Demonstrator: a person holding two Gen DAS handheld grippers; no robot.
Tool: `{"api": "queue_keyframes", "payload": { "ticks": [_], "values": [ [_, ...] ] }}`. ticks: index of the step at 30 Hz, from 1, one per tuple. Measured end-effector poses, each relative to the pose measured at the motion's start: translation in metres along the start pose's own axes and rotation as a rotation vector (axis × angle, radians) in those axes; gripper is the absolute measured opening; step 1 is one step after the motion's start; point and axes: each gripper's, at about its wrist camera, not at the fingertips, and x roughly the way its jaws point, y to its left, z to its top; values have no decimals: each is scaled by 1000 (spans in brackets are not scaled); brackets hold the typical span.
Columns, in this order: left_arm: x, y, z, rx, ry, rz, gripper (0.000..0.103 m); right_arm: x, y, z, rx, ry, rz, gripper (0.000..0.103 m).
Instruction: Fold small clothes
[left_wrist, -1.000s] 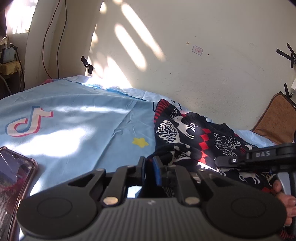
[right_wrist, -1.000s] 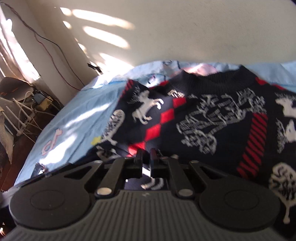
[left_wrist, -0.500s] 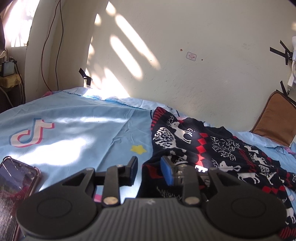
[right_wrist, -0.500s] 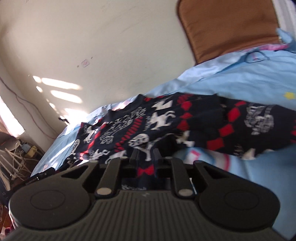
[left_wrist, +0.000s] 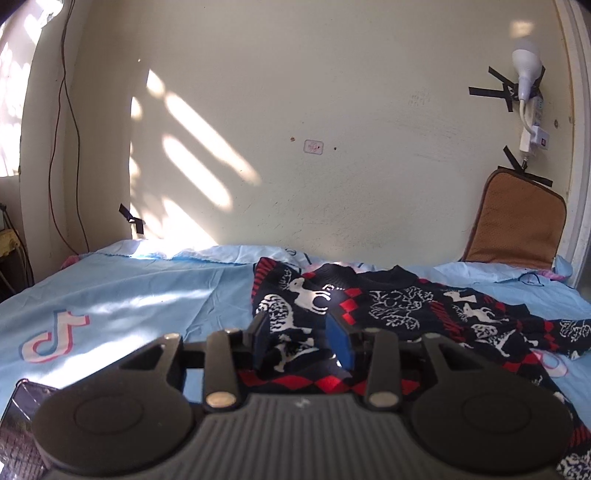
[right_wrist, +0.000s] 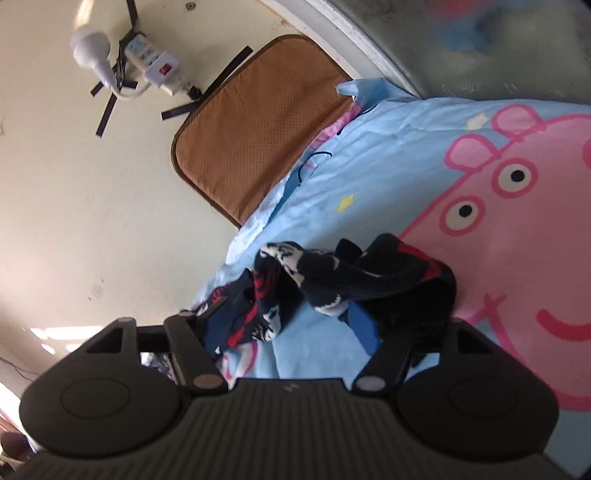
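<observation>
The dark patterned sweater (left_wrist: 388, 314) lies spread on the blue bedsheet (left_wrist: 129, 295), toward the right. Both jaws have just been opening: the left hand-held gripper (left_wrist: 301, 341) is released above the near hem, and the right hand-held gripper (right_wrist: 291, 325) is released wide, a bunched sleeve (right_wrist: 351, 277) draped loose over its right finger.

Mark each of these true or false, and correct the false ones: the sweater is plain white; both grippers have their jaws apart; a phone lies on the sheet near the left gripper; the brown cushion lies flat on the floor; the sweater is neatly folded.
1. The sweater is plain white. False: it is dark with red and white patterns.
2. The left gripper and right gripper both have their jaws apart. True; both have just been opening.
3. A phone lies on the sheet near the left gripper. True.
4. The brown cushion lies flat on the floor. False: it leans against the wall.
5. The sweater is neatly folded. False: it lies rumpled.
</observation>
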Motion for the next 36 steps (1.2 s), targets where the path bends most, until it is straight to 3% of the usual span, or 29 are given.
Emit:
{"api": "queue_keyframes", "payload": {
  "ticks": [2,4,5,6,7,9,12,16,21,25,27,30,31,32,36],
  "values": [
    [-4,-2,4,-12,-10,-20,38,11,3,7,21,-11,-1,87],
    [-5,0,6,-37,-8,-38,38,23,9,19,1,-51,-81,82],
    [-4,2,6,-49,-5,-42,38,29,13,26,-16,-69,-139,72],
    [-2,4,7,-61,0,-42,38,36,16,31,-30,-73,-180,38],
    [1,7,7,-75,6,-41,38,44,22,38,-53,-68,-205,18],
    [4,13,6,-98,12,-40,38,57,41,47,-88,-78,-208,16],
    [8,25,5,-135,5,-30,38,77,92,47,-205,-67,-111,16],
    [16,44,4,-214,-12,12,38,118,194,14,-421,13,112,16],
    [23,69,-3,-316,-17,55,38,159,287,-77,-661,186,353,16],
    [26,75,-7,-333,-16,57,38,185,297,-162,-676,439,496,16],
    [28,76,-7,-333,-8,53,38,195,288,-193,-678,538,510,16],
    [26,74,-8,-322,-9,48,38,207,272,-219,-741,644,440,25],
    [26,73,-8,-318,-9,43,39,206,269,-218,-750,648,421,47],
    [26,72,-8,-314,-8,40,40,204,264,-214,-748,637,397,56],
    [26,69,-8,-304,-4,33,41,194,251,-183,-683,582,372,60]
  ]
}}
